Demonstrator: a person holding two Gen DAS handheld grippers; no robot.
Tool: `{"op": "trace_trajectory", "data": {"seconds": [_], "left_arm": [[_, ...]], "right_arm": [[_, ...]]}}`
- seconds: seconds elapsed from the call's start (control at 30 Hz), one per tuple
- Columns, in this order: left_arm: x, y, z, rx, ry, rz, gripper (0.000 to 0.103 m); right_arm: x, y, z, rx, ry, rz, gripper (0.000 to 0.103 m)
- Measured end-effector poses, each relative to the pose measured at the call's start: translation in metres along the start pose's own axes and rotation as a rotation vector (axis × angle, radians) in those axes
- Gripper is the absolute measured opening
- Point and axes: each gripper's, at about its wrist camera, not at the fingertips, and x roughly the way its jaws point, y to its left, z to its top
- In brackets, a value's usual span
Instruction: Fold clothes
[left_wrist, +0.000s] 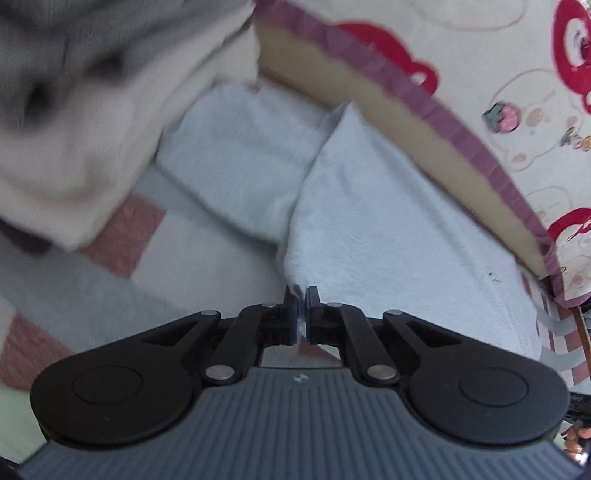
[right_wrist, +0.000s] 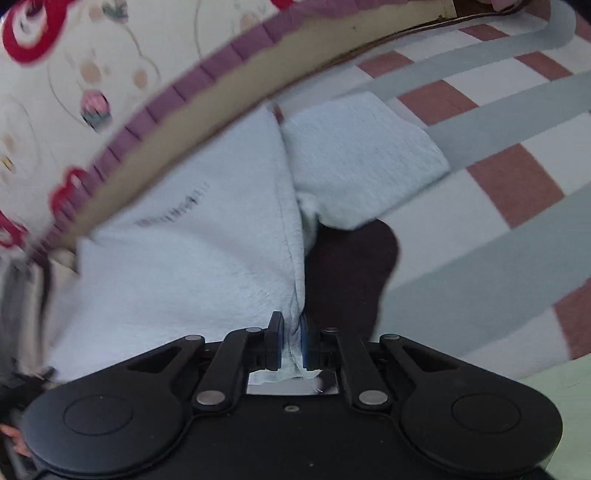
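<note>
Pale blue garment (left_wrist: 388, 229) lies on the checked cloth (left_wrist: 110, 229). Left gripper (left_wrist: 301, 314) and right gripper (right_wrist: 291, 339) each pinch its edge.

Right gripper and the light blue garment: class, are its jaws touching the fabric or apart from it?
Touching. The right wrist view shows the right gripper with its jaws closed on a pinched fold of the light blue garment, fabric bunched between them.

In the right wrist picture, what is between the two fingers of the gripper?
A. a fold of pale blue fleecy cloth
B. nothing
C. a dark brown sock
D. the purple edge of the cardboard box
A: the right gripper is closed on a bunched edge of the pale blue fleecy cloth.
</note>
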Motion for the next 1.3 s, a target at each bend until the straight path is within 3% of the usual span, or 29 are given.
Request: {"op": "trace_trajectory", "data": {"seconds": [0.07,0.1,0.17,0.2,0.27,0.37,0.43,0.53,0.6,0.67,0.7,0.77,0.83,0.9,1.0,1.13,1.23,1.3], "left_arm": [[0.019,0.002,-0.003,0.023,0.066,0.057,0.005],[0.021,-0.002,-0.004,0.04,0.057,0.085,0.005],[0.017,-0.011,-0.004,0.097,0.032,0.115,0.009],[0.012,-0.018,-0.003,0.135,0.014,0.118,0.015],[-0.002,-0.033,-0.003,0.228,-0.044,0.105,0.031],[-0.015,-0.059,-0.006,0.379,-0.113,0.026,0.035],[-0.017,-0.077,-0.011,0.484,-0.091,-0.082,0.039],[-0.014,-0.109,-0.028,0.69,-0.033,-0.169,0.042],[-0.011,-0.126,-0.048,0.844,-0.008,-0.171,0.045],[-0.006,-0.136,-0.064,0.953,0.019,-0.157,0.047],[-0.003,-0.14,-0.071,0.997,0.035,-0.149,0.048],[0.002,-0.141,-0.077,0.987,0.073,-0.141,0.048],[0.006,-0.141,-0.083,0.989,0.089,-0.128,0.048],[0.01,-0.143,-0.089,1.042,0.076,-0.089,0.049],[0.016,-0.153,-0.095,1.118,0.032,-0.077,0.054],[0.031,-0.166,-0.098,1.167,-0.004,-0.093,0.066],[0.047,-0.167,-0.097,1.208,-0.007,-0.056,0.068],[0.051,-0.163,-0.087,1.155,0.015,-0.051,0.065]], "right_arm": [[0.006,0.025,-0.003,-0.11,-0.021,-0.112,0.017],[0.007,0.043,-0.005,-0.181,-0.042,-0.197,0.025],[0.003,0.084,-0.012,-0.371,-0.104,-0.338,0.025],[-0.004,0.107,-0.018,-0.497,-0.146,-0.377,0.033],[-0.02,0.143,-0.03,-0.681,-0.217,-0.329,0.049],[-0.028,0.169,-0.038,-0.74,-0.143,-0.053,0.054],[-0.03,0.184,-0.046,-0.778,-0.08,0.097,0.054],[-0.01,0.2,-0.075,-0.94,-0.014,0.054,0.054],[0.005,0.204,-0.089,-1.026,0.002,0.01,0.054],[0.014,0.208,-0.1,-1.118,-0.038,-0.042,0.055],[0.019,0.209,-0.102,-1.154,-0.08,-0.066,0.064],[0.028,0.213,-0.097,-1.176,-0.129,-0.109,0.064],[0.034,0.216,-0.084,-1.157,-0.15,-0.11,0.057],[0.037,0.22,-0.066,-1.112,-0.149,-0.079,0.012],[0.029,0.225,-0.026,-0.994,-0.135,-0.009,0.006],[0.02,0.222,0.015,-0.881,-0.104,0.05,0.006],[0.021,0.217,0.027,-0.842,-0.031,0.105,0.006],[0.019,0.211,0.022,-0.827,-0.005,0.126,0.013]]}}
